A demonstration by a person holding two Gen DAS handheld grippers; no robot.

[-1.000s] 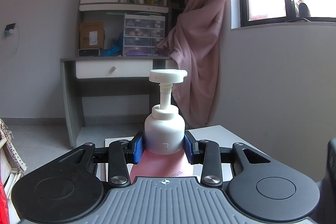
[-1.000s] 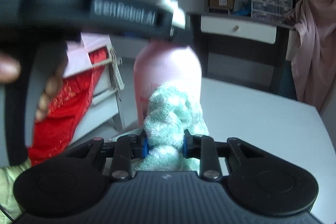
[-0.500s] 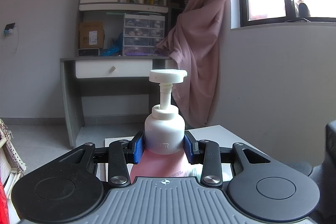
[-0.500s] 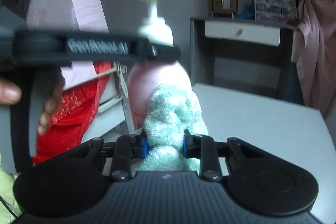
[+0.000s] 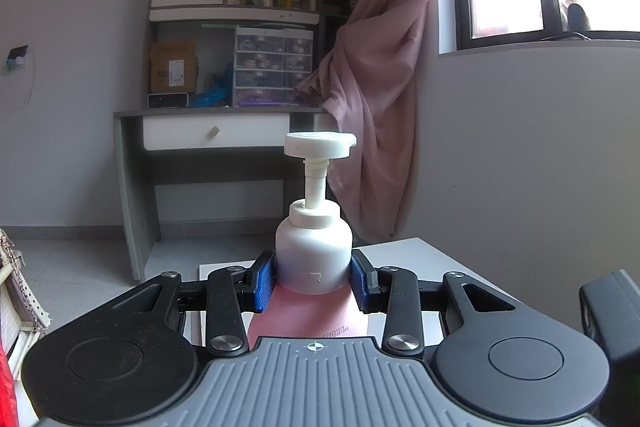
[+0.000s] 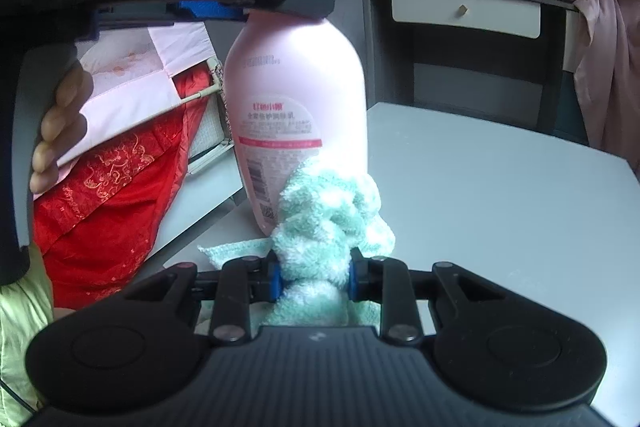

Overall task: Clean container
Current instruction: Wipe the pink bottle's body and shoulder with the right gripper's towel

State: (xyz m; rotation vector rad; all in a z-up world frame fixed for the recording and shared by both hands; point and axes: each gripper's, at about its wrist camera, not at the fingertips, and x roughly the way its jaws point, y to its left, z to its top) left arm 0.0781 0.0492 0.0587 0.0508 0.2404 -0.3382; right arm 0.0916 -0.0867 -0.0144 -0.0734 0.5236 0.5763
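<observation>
A pink pump bottle [image 6: 296, 99] with a white cap and pump head [image 5: 320, 147] stands upright at the table's left edge. My left gripper [image 5: 314, 279] is shut on the bottle's white neck [image 5: 314, 259]; it also shows from the side in the right wrist view [image 6: 224, 7]. My right gripper [image 6: 314, 277] is shut on a bunched mint-green towel [image 6: 332, 219], which presses against the lower front of the bottle near its label.
The white table [image 6: 500, 195] stretches to the right. A red and pink cloth [image 6: 116, 167] hangs left of the table. A grey desk [image 5: 216, 131] with shelves stands behind, and a pink curtain [image 5: 384, 67] hangs by the window.
My right gripper with the towel has dropped down the bottle's side, from near the shoulder to the lower label. The left gripper and bottle have stayed still.
</observation>
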